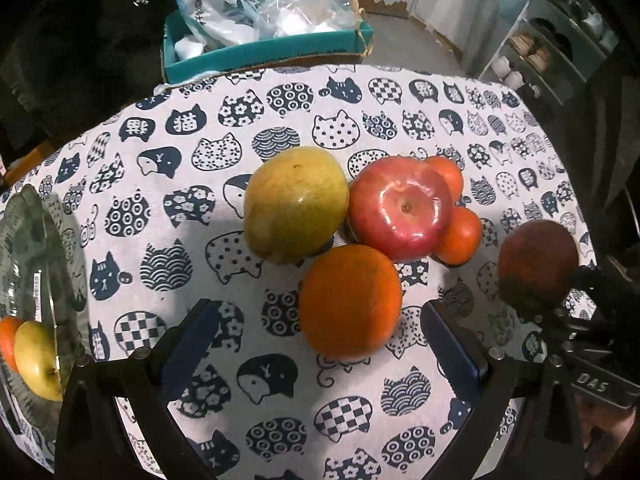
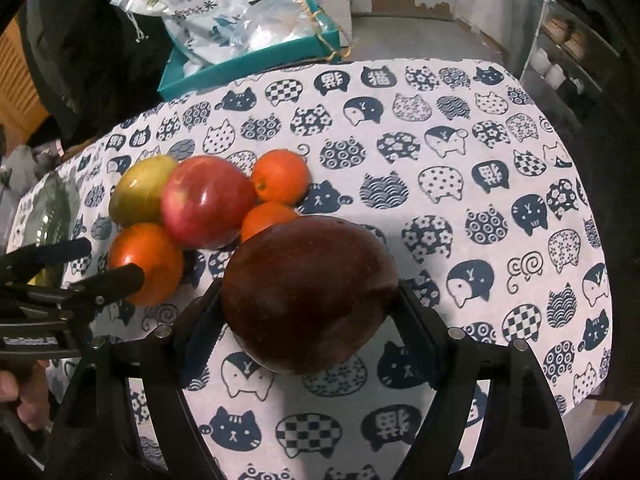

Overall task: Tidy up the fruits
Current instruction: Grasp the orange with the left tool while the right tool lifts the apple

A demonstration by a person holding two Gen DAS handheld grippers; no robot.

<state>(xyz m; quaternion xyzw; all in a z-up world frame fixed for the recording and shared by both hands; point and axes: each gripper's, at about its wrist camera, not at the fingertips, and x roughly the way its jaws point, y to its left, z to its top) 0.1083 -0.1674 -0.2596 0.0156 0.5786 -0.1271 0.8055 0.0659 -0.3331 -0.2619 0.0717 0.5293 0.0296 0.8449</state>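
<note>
A pile of fruit sits mid-table: a yellow-green mango [image 1: 295,203], a red apple [image 1: 402,207], a large orange [image 1: 350,301] and two small oranges [image 1: 460,235]. My left gripper [image 1: 320,344] is open, its jaws either side of the large orange's near end. My right gripper [image 2: 310,312] is shut on a dark red fruit [image 2: 310,292], which shows in the left wrist view [image 1: 538,266] at the right. A glass bowl [image 1: 28,264] at the left edge holds a yellow apple [image 1: 38,364] and an orange piece.
The table has a cat-print cloth [image 1: 240,400]. A teal box [image 1: 264,50] with plastic bags stands beyond the far edge. White shelves [image 1: 552,52] stand at the far right. The left gripper [image 2: 108,264] shows at the left of the right wrist view.
</note>
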